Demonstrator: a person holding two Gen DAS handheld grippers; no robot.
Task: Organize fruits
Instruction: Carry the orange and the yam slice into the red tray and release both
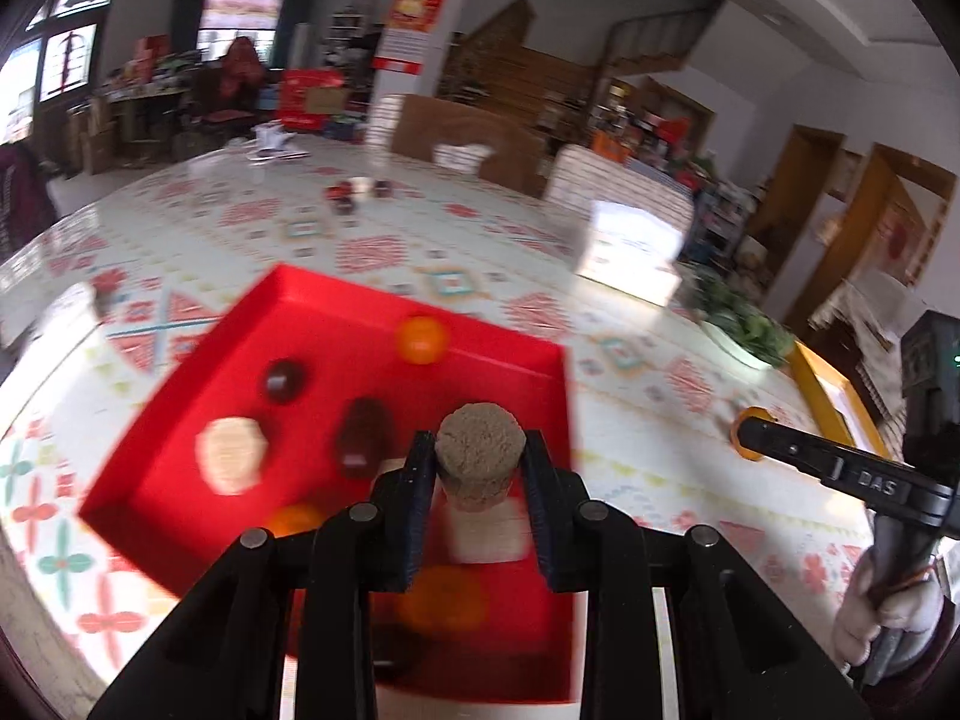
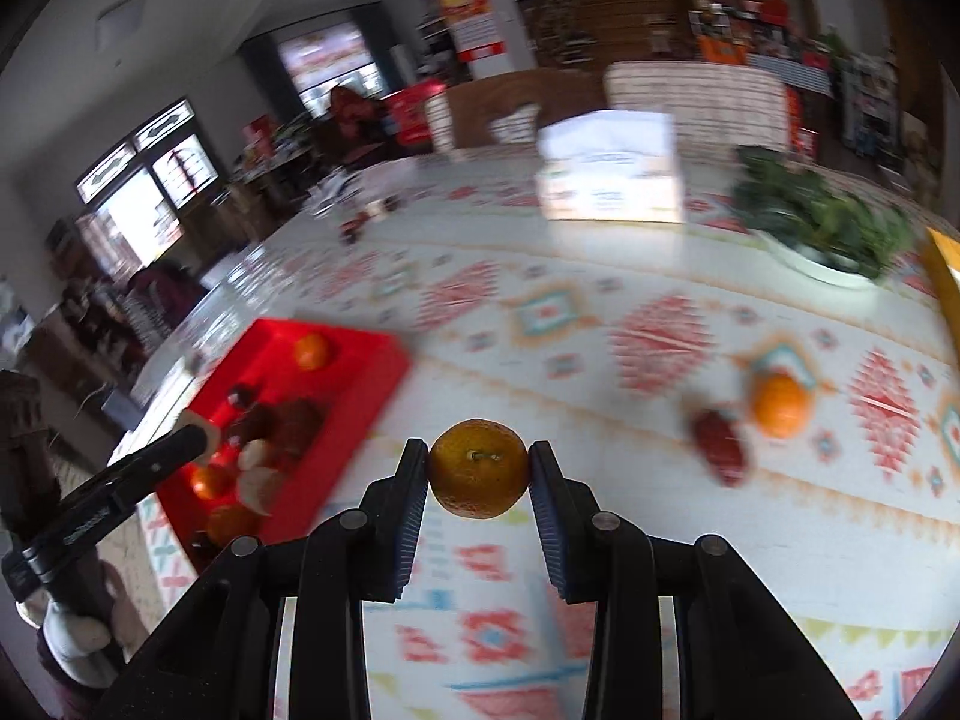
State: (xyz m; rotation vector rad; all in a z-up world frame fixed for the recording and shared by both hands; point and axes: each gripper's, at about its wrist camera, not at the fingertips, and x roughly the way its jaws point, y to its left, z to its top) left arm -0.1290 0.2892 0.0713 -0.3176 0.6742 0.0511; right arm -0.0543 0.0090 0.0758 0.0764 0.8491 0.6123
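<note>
My left gripper (image 1: 480, 456) is shut on a rough tan round fruit (image 1: 479, 461) and holds it above the red tray (image 1: 180, 450). The tray holds an orange (image 1: 422, 338), two dark fruits (image 1: 283, 381), a pale fruit (image 1: 231, 462) and more oranges (image 1: 441, 597) under the gripper. My right gripper (image 2: 479, 468) is shut on a dull orange tangerine (image 2: 479, 468) above the patterned tablecloth. The red tray (image 2: 354, 414) lies to its left. An orange (image 2: 780, 405) and a red fruit (image 2: 720, 447) lie on the table to its right.
A white box (image 2: 609, 174) and a bowl of leafy greens (image 2: 822, 228) stand at the far side. A yellow tray edge (image 1: 822, 390) shows at the right. The other gripper (image 1: 840, 468) reaches in from the right in the left wrist view. Chairs stand beyond the table.
</note>
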